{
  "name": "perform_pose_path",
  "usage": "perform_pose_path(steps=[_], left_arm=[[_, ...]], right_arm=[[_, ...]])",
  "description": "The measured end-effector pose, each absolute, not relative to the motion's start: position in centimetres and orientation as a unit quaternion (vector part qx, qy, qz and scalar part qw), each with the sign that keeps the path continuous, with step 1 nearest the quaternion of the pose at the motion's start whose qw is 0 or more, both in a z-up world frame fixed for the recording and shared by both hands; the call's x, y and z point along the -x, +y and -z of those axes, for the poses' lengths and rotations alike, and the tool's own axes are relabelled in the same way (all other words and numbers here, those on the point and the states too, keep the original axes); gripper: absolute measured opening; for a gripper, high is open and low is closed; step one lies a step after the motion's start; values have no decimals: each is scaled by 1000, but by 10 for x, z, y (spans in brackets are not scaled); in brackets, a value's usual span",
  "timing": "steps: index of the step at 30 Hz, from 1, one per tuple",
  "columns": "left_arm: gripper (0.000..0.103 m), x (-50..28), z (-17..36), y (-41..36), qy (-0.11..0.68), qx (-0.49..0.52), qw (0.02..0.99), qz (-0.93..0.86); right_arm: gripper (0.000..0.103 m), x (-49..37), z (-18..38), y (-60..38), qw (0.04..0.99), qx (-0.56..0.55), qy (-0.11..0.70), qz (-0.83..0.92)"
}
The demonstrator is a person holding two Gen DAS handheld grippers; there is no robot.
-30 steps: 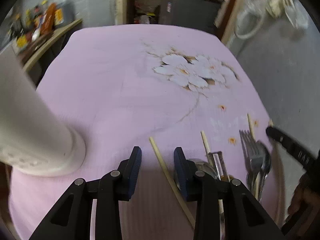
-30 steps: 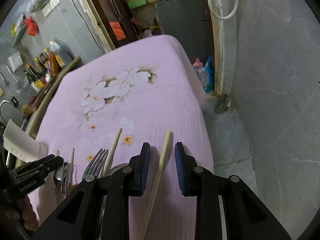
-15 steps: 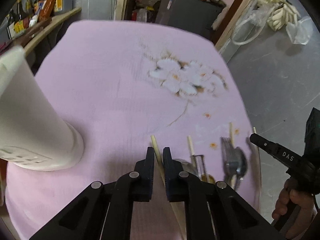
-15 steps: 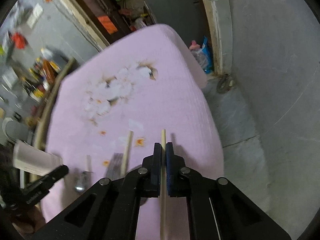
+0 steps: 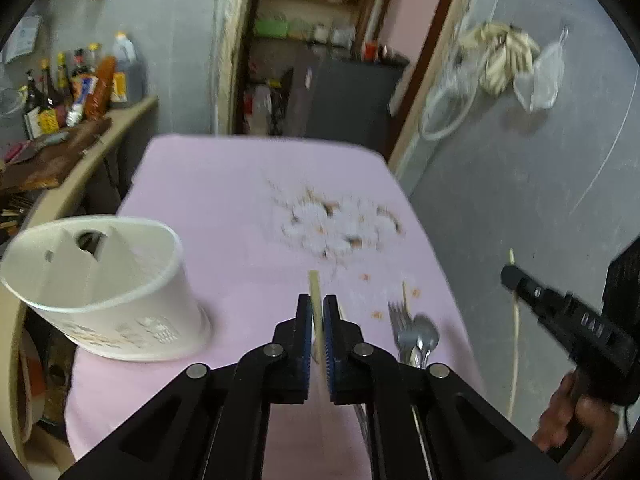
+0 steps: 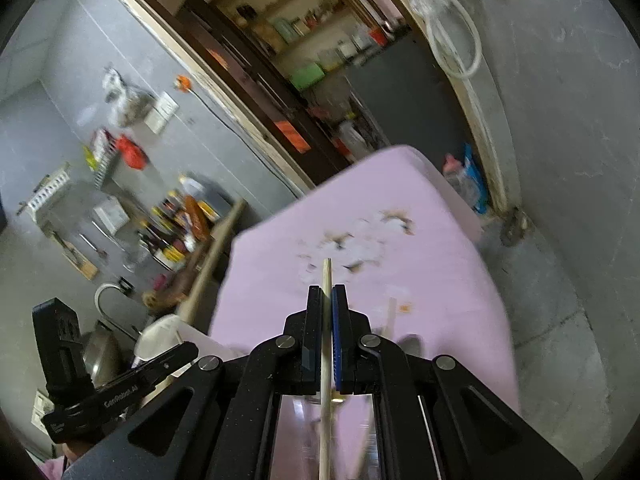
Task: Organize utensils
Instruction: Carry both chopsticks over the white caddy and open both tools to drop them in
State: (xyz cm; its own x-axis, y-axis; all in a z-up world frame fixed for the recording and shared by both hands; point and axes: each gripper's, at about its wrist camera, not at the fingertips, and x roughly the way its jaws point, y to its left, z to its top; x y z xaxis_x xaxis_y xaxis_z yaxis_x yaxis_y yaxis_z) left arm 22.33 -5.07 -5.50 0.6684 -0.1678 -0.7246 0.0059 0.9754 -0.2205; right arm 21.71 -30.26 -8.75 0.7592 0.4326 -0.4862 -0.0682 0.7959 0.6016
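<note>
My left gripper (image 5: 317, 308) is shut on a pale wooden chopstick (image 5: 314, 288), lifted above the pink cloth. My right gripper (image 6: 327, 300) is shut on a second chopstick (image 6: 327, 276), also raised off the table; in the left wrist view that gripper (image 5: 510, 274) shows at the right with its chopstick (image 5: 516, 344) hanging below. A white utensil holder (image 5: 100, 280) with dividers stands at the left on the cloth. A fork and spoons (image 5: 412, 336) and one more chopstick (image 5: 405, 294) lie on the cloth near the right edge. That loose chopstick (image 6: 390, 316) shows in the right wrist view too.
The table carries a pink cloth (image 5: 224, 208) with a flower print (image 5: 336, 228). A shelf with bottles (image 5: 80, 88) runs along the left. A dark cabinet (image 5: 352, 96) stands behind the table. Grey floor (image 5: 520, 184) lies to the right. A hand (image 5: 576, 420) holds the right gripper.
Both grippers closed on a chopstick each, then rose well above the table and tipped up toward level. The holder's open top has come into the left wrist view.
</note>
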Motion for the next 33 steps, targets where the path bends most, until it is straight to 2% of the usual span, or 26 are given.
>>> perform_pose_path(steps=[8,16,21,27,33], left_arm=[[5,-217,-22,9,323,108,940,28],[5,-210,-84,95,241,118,963,-12],[5,-214,-87,144,206,102,972,-52],[5,-230,-59,186,200,116,971,-63],[5,-240,-29,195,197,119,972,-55]], right_arm=[[4,-218,31,-246,907,-292,234,-196],[4,-253,-27,-147,909,-299,139,-254],[4,-271,-37,-89,915,-287,118,-258],[4,-283,-26,-57,934,-256,105,-226],[4,-290,-5,-47,950,-218,120,-189]])
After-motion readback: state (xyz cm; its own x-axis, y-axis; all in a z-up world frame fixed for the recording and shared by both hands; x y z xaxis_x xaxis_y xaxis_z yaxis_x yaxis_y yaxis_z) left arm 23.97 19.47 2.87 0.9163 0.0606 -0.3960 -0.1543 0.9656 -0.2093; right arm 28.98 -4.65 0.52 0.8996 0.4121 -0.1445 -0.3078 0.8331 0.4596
